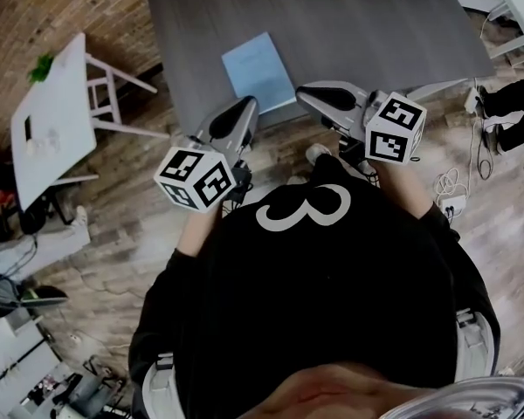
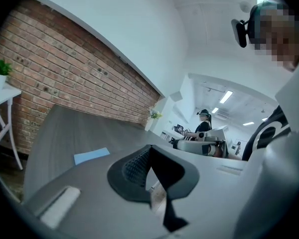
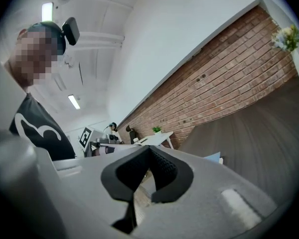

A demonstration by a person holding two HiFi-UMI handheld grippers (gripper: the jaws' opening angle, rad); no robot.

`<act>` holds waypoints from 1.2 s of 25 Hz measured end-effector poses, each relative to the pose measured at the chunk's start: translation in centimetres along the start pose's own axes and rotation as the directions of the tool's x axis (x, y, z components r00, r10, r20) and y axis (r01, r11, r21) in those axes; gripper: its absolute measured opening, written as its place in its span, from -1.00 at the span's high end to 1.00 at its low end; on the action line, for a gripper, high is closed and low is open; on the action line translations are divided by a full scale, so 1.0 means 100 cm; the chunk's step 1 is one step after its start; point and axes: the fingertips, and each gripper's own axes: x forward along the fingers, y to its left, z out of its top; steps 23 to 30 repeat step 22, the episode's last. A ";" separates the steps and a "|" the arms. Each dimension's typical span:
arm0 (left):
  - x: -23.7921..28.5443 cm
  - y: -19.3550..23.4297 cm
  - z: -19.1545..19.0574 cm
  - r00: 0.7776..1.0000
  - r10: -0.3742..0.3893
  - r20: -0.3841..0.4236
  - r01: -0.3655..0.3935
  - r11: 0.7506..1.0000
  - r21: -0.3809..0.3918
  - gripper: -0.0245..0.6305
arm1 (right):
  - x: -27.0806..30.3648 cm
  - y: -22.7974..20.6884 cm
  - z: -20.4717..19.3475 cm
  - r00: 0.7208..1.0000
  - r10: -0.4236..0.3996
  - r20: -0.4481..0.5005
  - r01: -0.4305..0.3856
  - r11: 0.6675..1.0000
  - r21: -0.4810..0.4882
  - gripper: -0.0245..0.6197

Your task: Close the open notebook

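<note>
The light blue notebook (image 1: 258, 71) lies flat on the grey table (image 1: 375, 33) near its front edge. It shows as one plain blue rectangle with no pages visible. My left gripper (image 1: 244, 107) hangs at the table's front edge, just left of and below the notebook, and is not touching it. My right gripper (image 1: 310, 94) is just right of the notebook's near corner. Both point at the table. In the left gripper view the jaws (image 2: 149, 148) meet at the tips, with the notebook (image 2: 91, 155) beyond. The right gripper (image 3: 149, 149) is also shut and empty, with a corner of the notebook (image 3: 214, 158) behind it.
A white side table (image 1: 57, 120) with a small plant (image 1: 41, 66) stands on the wood floor to the left. Cables and a power strip (image 1: 454, 201) lie on the floor at right. A brick wall (image 2: 65, 83) runs behind the grey table. Another person (image 2: 204, 123) works far off.
</note>
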 end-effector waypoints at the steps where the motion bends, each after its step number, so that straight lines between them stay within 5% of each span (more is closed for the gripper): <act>1: 0.001 0.000 -0.001 1.000 0.006 -0.008 -0.006 1.000 0.012 0.89 | 0.002 0.002 -0.001 1.000 -0.001 -0.007 0.001 1.000 -0.009 0.92; 30: 0.013 -0.008 -0.006 0.999 0.015 -0.036 -0.013 0.999 0.040 0.89 | -0.016 -0.008 -0.003 0.999 -0.038 0.004 0.039 0.999 -0.033 0.92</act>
